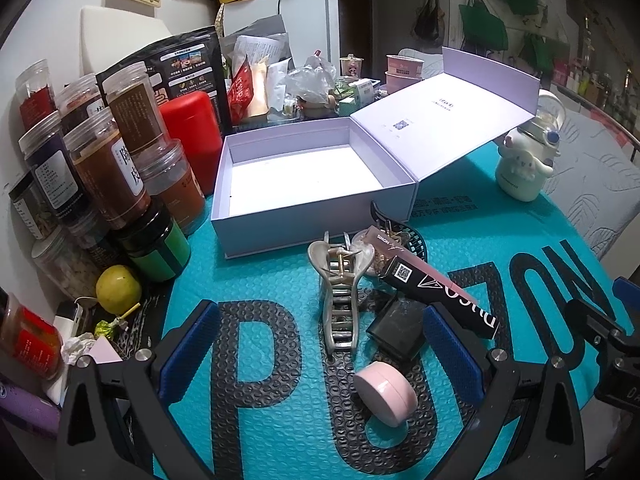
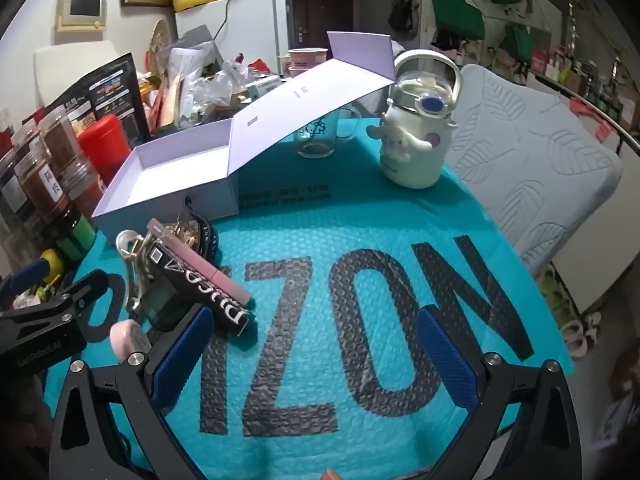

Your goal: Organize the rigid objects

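Note:
An open lavender box stands on the teal mat with its lid folded back to the right; it holds nothing. In front of it lies a pile: a silver hair claw, a long black and pink carton, a black block, a black clip with gold pieces and a pink round case. My left gripper is open just short of the pile, the claw between its fingers. My right gripper is open over bare mat, right of the pile.
Jars and a red canister crowd the left side, with a green fruit in front. A white character bottle stands at the right, a glass mug behind the lid. Clutter fills the back.

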